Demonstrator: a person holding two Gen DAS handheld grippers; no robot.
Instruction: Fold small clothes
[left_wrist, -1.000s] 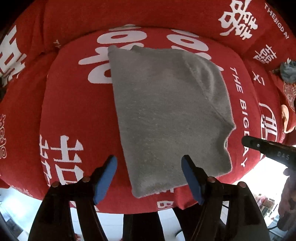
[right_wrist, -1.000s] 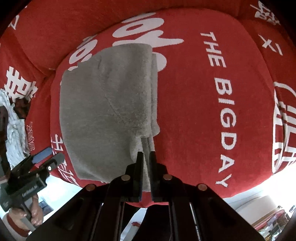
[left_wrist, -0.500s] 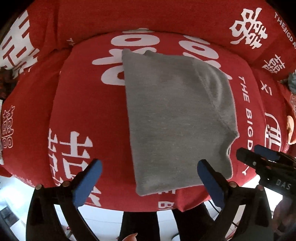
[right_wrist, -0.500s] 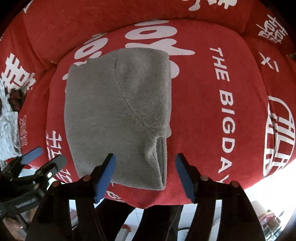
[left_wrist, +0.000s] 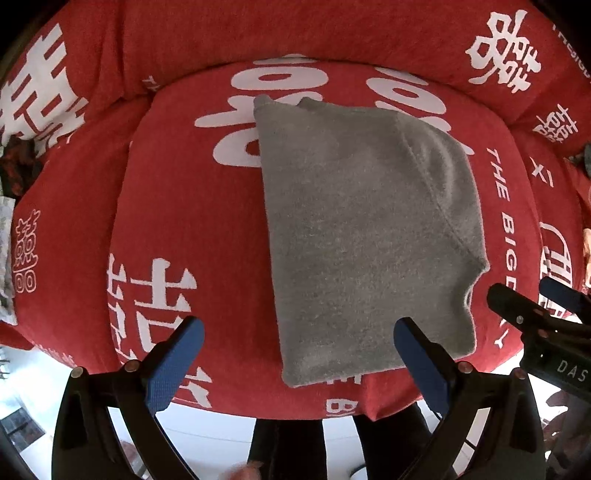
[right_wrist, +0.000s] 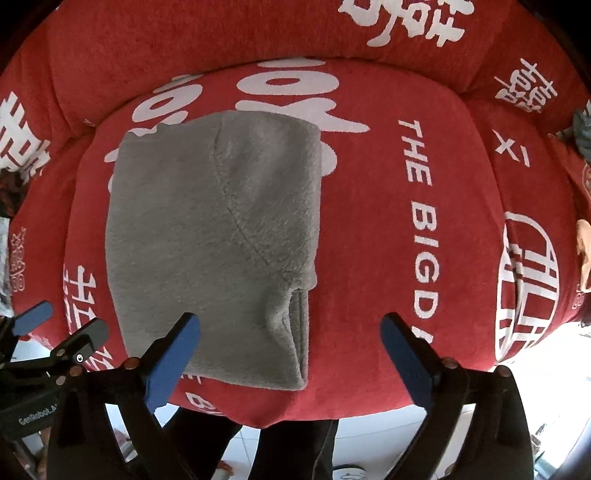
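Left wrist view. Left gripper (left_wrist: 299, 354) spread wide, blue pads (left_wrist: 173, 365) far apart, nothing between them. It hangs over the near edge of the red cushion (left_wrist: 192, 229). At the far left margin, beyond the left finger, a dark patterned cloth (left_wrist: 18, 166) lies on the red cover; too blurred to identify. Ahead of the left finger: bare red fabric with white printed characters. Ahead and toward the right finger: the folded grey garment (left_wrist: 362, 236), flat on the cushion, its near hem just in front of the right pad, which overlaps it in the picture; contact cannot be told. A seam runs diagonally across the garment's right side. To the right of the garment, white lettering "THE BIG DAY" runs along the cushion. Further right, the right gripper (left_wrist: 532, 299) enters from the edge, fingers parted.

Right wrist view. At the far left edge, the left gripper (right_wrist: 59, 325) shows, black body, blue pad. Right gripper (right_wrist: 291, 350) open wide, empty, over the cushion's (right_wrist: 369, 229) front edge. The grey garment (right_wrist: 207, 236) lies ahead and to the left; its layered folded edge sits between the two fingers, nearer the left one. Right finger faces bare red cloth and lettering. Far right margin: a grey-green item (right_wrist: 583, 133) and a peach-coloured object (right_wrist: 583, 258), neither identifiable. Nothing lies between either gripper and the garment.
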